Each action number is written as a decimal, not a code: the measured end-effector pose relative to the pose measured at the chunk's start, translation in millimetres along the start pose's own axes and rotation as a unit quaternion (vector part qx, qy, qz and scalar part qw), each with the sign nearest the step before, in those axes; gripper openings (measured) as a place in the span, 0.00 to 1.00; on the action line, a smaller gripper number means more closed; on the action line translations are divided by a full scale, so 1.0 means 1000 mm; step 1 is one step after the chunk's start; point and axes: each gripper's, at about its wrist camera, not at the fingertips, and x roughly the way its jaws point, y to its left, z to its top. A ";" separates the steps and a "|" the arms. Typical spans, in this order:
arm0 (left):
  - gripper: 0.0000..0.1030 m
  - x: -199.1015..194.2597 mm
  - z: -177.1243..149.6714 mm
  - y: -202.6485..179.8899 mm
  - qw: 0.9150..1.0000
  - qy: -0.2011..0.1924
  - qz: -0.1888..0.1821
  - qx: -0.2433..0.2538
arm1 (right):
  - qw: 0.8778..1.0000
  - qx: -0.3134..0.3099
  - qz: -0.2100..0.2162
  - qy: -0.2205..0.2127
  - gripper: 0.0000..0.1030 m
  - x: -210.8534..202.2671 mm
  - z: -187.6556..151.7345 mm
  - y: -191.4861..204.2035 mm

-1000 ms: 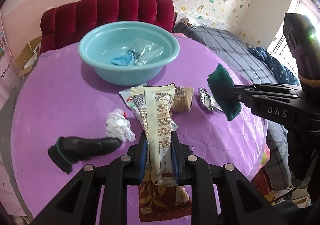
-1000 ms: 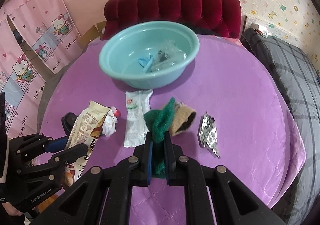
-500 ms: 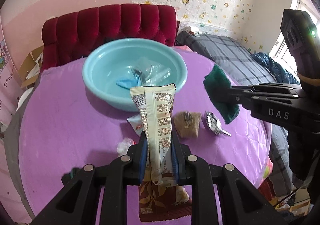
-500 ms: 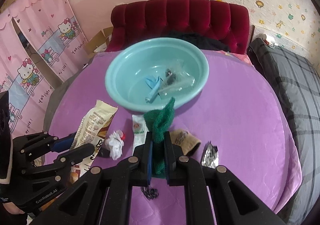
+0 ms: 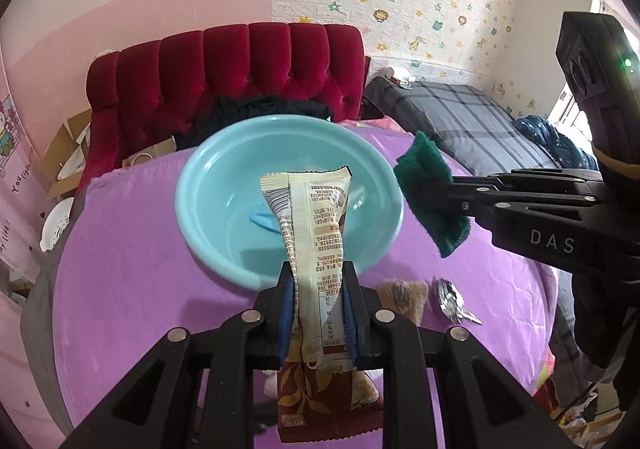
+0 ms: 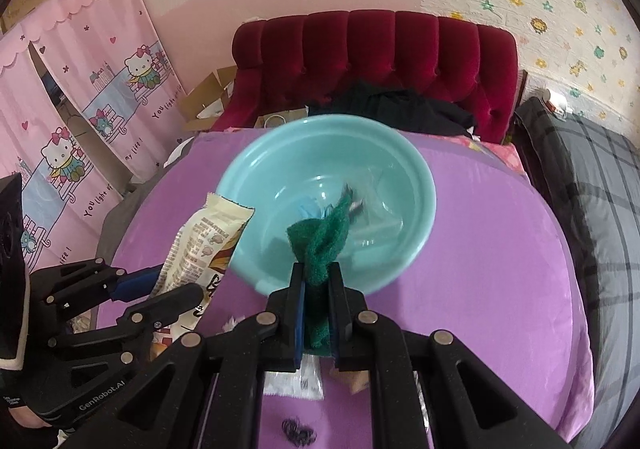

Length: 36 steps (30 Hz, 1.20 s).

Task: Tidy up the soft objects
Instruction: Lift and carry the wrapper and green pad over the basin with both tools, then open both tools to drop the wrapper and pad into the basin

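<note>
Left claw grips wrapper; right claw pinches sponge, seemingly above basin.

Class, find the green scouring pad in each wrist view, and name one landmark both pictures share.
Left wrist: green scouring pad at right of centre, clamped by the right gripper.
Right wrist: pad at centre, between the fingers.
Shared landmark: the turquoise basin.

A round table under a quilted purple cloth carries the things. A light blue basin stands on it ahead of both grippers. Nearer, right of the left gripper's fingers, lie a tan pouch and crumpled silver foil, close together.
</note>
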 end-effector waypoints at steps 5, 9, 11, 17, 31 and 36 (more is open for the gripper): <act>0.22 0.013 0.018 0.009 1.000 -0.004 0.002 -0.009 | 1.000 0.003 0.010 -0.001 0.09 0.015 0.022 -0.006; 0.22 0.026 0.032 0.019 1.000 -0.002 -0.002 -0.018 | 1.000 0.007 0.017 0.002 0.09 0.031 0.037 -0.011; 0.22 0.036 0.040 0.022 1.000 0.002 -0.002 -0.017 | 1.000 0.011 0.021 0.003 0.09 0.038 0.043 -0.014; 0.22 0.061 0.057 0.034 1.000 0.004 0.002 -0.014 | 0.999 0.020 0.029 0.009 0.09 0.065 0.070 -0.023; 0.22 0.127 0.078 0.059 0.999 0.030 0.009 -0.020 | 0.998 0.024 0.034 0.041 0.10 0.136 0.100 -0.036; 0.23 0.144 0.074 0.063 0.999 0.044 0.007 -0.027 | 0.998 0.028 0.031 0.055 0.11 0.156 0.099 -0.040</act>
